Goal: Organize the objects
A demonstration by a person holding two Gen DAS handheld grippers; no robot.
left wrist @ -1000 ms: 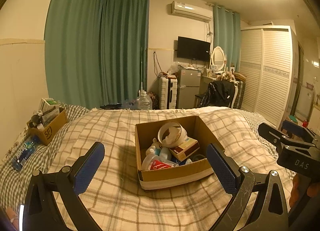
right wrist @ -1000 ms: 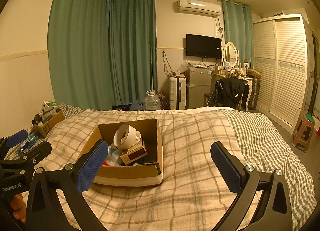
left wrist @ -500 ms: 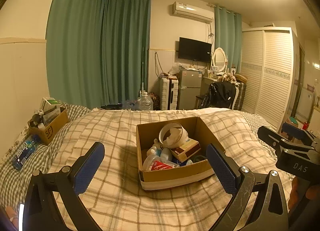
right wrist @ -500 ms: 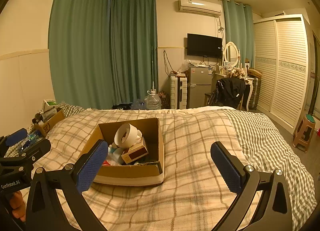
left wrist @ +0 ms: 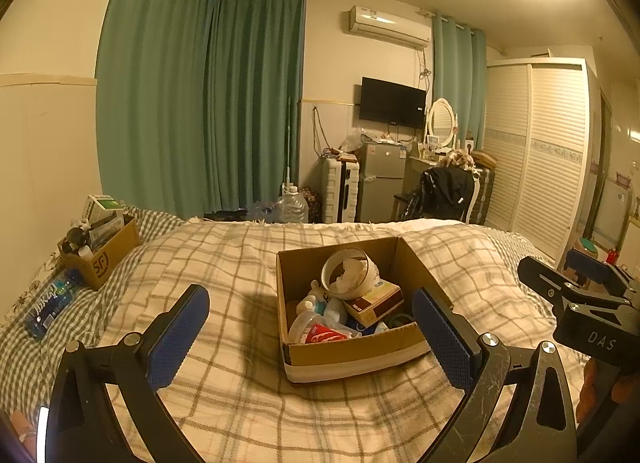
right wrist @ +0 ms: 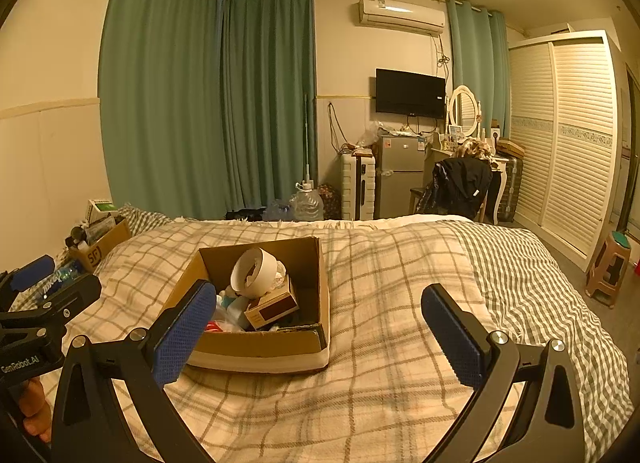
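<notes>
An open cardboard box point(left wrist: 400, 259) sits on the plaid bed; it also shows in the right wrist view point(right wrist: 308, 259). It holds a white tape roll point(left wrist: 346, 273), a small brown carton point(left wrist: 374, 301), a red-labelled plastic bottle point(left wrist: 320, 333) and other small items. My left gripper point(left wrist: 310, 333) is open and empty, held just in front of the box. My right gripper point(right wrist: 320, 327) is open and empty, to the right of the box's front. Each gripper shows at the edge of the other's view.
A second cardboard box point(left wrist: 106, 251) full of items stands at the far left of the bed, with a blue water bottle point(left wrist: 52, 303) lying beside it. A stool point(right wrist: 610, 267), wardrobe, fridge and chair stand beyond the bed.
Both views have drifted very slightly; the grippers stay open and the box has not moved.
</notes>
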